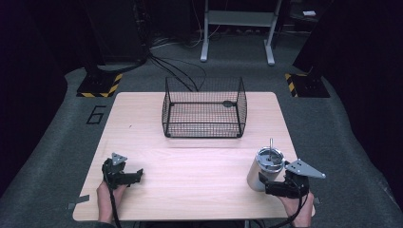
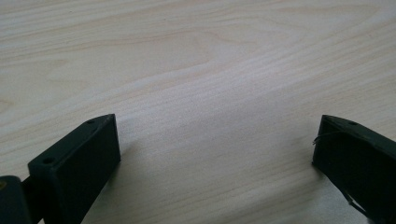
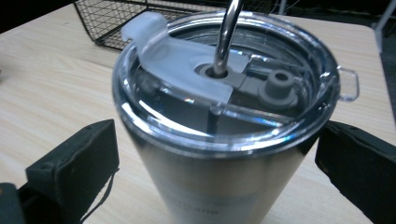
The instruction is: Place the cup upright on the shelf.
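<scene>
Steel tumbler (image 1: 266, 167) stands upright at the bench's (image 1: 199, 190) near right, its straw (image 1: 271, 145) pointing up. The right gripper (image 1: 272, 183) has its fingers (image 3: 74, 163) wide either side of it, apart. The left gripper (image 1: 135, 175), near left, is spread wide over bare wood. A wire basket (image 1: 204, 108) sits far centre.

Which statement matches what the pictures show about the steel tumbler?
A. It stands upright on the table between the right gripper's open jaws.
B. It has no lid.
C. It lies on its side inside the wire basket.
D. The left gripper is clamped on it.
A. The steel tumbler, lidded with a metal straw, stands upright between the right gripper's spread jaws, with gaps on both sides.
</scene>
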`<state>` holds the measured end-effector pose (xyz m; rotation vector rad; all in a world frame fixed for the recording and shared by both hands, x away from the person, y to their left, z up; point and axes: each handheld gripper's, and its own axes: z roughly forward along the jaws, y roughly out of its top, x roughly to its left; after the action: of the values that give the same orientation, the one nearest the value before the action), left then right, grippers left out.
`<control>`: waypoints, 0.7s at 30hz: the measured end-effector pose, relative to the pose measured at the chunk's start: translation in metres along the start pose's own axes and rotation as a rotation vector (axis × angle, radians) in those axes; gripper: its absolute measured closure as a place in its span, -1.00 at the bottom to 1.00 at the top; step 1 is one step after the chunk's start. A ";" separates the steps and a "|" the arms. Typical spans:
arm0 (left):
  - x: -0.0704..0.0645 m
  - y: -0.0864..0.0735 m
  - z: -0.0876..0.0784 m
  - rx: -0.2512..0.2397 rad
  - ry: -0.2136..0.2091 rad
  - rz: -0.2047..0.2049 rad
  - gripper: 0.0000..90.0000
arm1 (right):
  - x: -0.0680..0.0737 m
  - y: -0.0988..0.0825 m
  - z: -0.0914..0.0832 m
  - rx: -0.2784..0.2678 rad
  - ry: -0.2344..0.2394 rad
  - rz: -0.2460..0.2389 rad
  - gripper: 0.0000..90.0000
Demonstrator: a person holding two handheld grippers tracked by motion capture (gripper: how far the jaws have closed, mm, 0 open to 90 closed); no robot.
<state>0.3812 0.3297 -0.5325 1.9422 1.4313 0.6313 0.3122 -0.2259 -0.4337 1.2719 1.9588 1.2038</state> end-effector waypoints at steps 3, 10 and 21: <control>0.000 0.000 0.000 0.000 -0.002 -0.001 -0.99 | 0.000 0.003 0.004 -0.003 -0.001 0.010 -1.00; 0.000 0.000 0.000 0.000 -0.002 -0.002 -0.99 | 0.001 0.006 0.010 -0.019 -0.004 0.012 -1.00; 0.000 0.000 0.000 -0.001 -0.002 -0.002 -0.99 | 0.000 0.008 0.016 -0.026 -0.008 0.022 -1.00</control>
<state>0.3812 0.3296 -0.5326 1.9400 1.4317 0.6289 0.3285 -0.2178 -0.4340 1.2861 1.9228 1.2291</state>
